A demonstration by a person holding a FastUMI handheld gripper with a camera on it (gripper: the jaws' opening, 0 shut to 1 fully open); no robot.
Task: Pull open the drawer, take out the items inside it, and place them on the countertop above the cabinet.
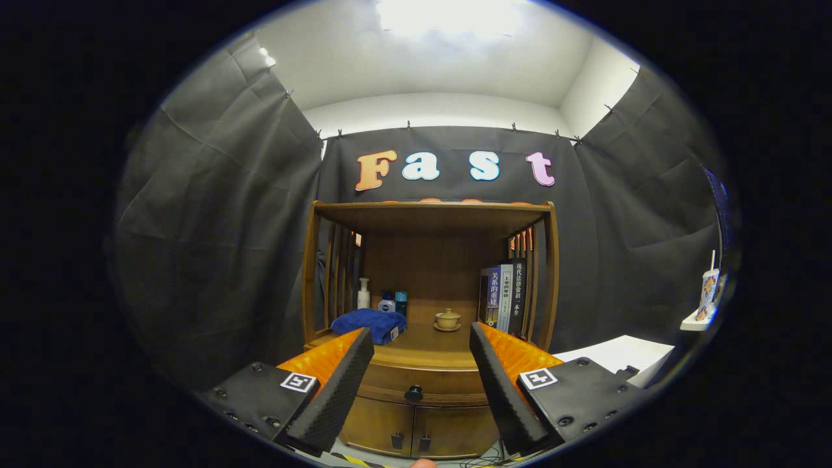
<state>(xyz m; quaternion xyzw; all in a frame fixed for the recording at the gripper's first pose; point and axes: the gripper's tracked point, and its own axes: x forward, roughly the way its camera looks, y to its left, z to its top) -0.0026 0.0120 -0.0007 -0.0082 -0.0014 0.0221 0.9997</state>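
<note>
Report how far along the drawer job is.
Nothing looks done yet: the drawer is shut, its black knob untouched. In hand: the gripper is open and holds nothing, its fingers apart with the knob between them, further ahead. Left: pull the drawer open, take out its contents and set them on the countertop, where a blue cloth and a small cup sit.
</note>
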